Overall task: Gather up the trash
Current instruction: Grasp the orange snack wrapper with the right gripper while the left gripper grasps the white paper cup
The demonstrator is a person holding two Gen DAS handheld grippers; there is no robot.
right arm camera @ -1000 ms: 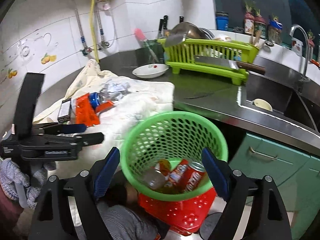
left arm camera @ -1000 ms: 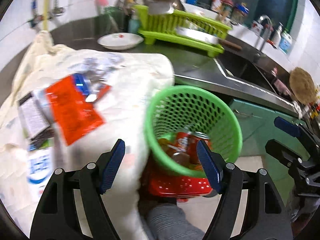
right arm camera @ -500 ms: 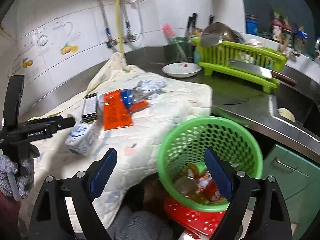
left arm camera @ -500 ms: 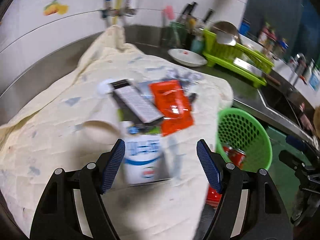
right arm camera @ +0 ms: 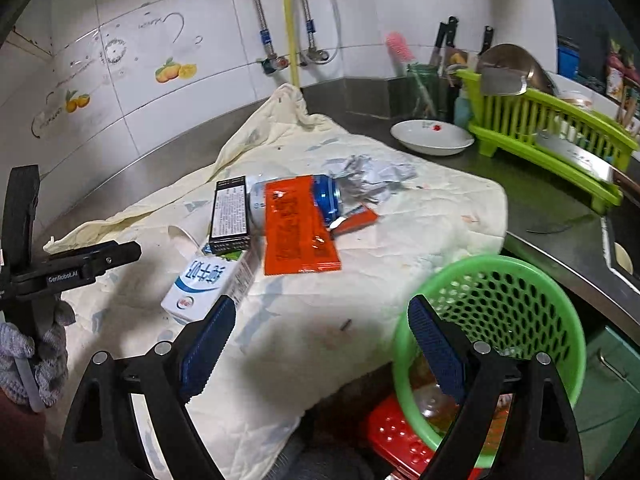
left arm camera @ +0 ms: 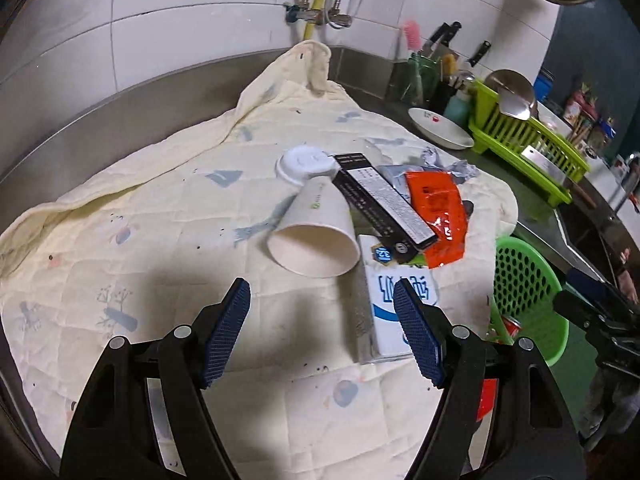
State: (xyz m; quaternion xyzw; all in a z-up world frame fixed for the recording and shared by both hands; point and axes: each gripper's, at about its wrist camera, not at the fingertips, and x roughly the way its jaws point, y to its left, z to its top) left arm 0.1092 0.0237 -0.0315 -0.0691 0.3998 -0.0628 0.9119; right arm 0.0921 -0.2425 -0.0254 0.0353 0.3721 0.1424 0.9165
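Observation:
Trash lies in a heap on a cream quilted cloth (left arm camera: 160, 220). In it are a paper cup (left arm camera: 316, 236) on its side, a white lid (left arm camera: 306, 162), a black box (left arm camera: 384, 204), an orange packet (left arm camera: 438, 216), a milk carton (left arm camera: 396, 300), a blue can (right arm camera: 326, 200) and crumpled foil (right arm camera: 368, 178). My left gripper (left arm camera: 322, 320) hangs open just short of the cup, with nothing between its pads. My right gripper (right arm camera: 320, 356) is open over bare cloth, between the milk carton (right arm camera: 208, 284) and the green basket (right arm camera: 500, 320). The basket holds a bottle and cans.
A red perforated crate (right arm camera: 396, 436) sits under the basket, below the counter edge. A white dish (right arm camera: 432, 136), a green dish rack (right arm camera: 548, 132) with a cleaver and a sink (right arm camera: 624, 240) stand to the right. Tiled wall and pipes rise behind. A gloved hand (right arm camera: 36, 360) holds the left gripper.
Both grippers have swung left, away from the basket and over the cloth. The left one now faces the cup and carton; the basket has slid to the right of both views.

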